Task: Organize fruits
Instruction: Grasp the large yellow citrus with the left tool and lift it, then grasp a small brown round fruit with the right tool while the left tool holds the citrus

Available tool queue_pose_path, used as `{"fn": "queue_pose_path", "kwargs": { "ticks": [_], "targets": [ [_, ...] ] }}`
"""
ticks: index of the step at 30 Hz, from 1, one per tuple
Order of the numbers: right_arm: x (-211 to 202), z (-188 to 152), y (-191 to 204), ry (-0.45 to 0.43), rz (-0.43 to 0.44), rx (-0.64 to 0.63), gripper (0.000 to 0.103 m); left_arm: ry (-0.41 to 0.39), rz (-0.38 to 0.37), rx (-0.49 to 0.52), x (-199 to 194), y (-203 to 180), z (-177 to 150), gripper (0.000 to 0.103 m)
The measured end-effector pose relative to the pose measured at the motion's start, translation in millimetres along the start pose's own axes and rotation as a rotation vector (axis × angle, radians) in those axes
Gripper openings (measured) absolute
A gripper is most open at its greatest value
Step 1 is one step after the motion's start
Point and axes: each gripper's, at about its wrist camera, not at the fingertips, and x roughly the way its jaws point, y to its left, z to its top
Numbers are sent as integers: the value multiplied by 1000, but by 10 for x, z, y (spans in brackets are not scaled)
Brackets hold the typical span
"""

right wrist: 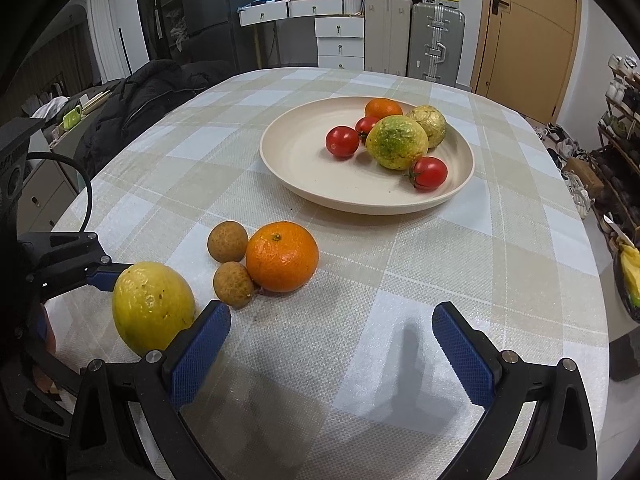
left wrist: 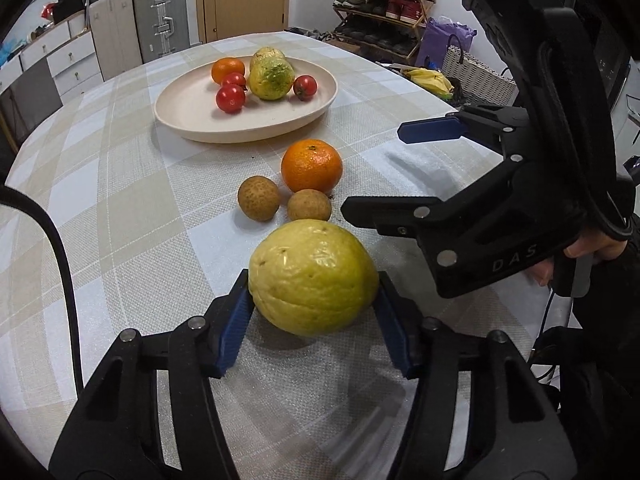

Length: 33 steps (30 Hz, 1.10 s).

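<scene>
My left gripper (left wrist: pixel 313 300) is shut on a yellow fruit (left wrist: pixel 313 277), its blue pads against both sides; the fruit also shows in the right wrist view (right wrist: pixel 153 306). Just beyond it lie two brown longans (left wrist: pixel 259 198) (left wrist: pixel 309 205) and an orange (left wrist: pixel 311 165) on the tablecloth. A cream plate (left wrist: pixel 192 116) farther back holds a yellow-green fruit (left wrist: pixel 272 79), a second yellowish fruit, a small orange and three tomatoes. My right gripper (right wrist: pixel 331 336) is open and empty, hovering over the cloth right of the orange (right wrist: pixel 282 256); it shows in the left wrist view (left wrist: pixel 372 168).
The round table with a checked cloth (right wrist: pixel 440 264) drops off on all sides. A dark jacket (right wrist: pixel 144 96) lies at the far left edge. Suitcases (right wrist: pixel 436 40), drawers and a shoe rack (left wrist: pixel 384 4) stand beyond. A basket with bananas (left wrist: pixel 432 80) sits off the right edge.
</scene>
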Motion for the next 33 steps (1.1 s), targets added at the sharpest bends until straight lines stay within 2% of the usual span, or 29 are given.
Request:
{"fn": "queue_pose_path", "kwargs": {
  "ticks": [6,14,16,18,23,26,33],
  "targets": [
    [37,-2,8,13,9,9,103,-20,20,-17,-55,73,15,56],
    [58,0,106,17,37,-9,101,-56,70,-87,-186,325,50,56],
    [30,5,141,5,75,-21,94,-65,77,-99,-220,380,55,56],
    [19,11,171,9,115,-30,82,-72,87,-109,-246,422,50,56],
    [40,-6,240,28,181,-39,71,-76,100,-124,-266,488,48,56],
    [55,-22,279,34,211,-46,59,-76,101,-125,-265,497,44,56],
    [83,-10,365,21,248,-44,47,-70,107,-128,-231,498,40,56]
  ]
}}
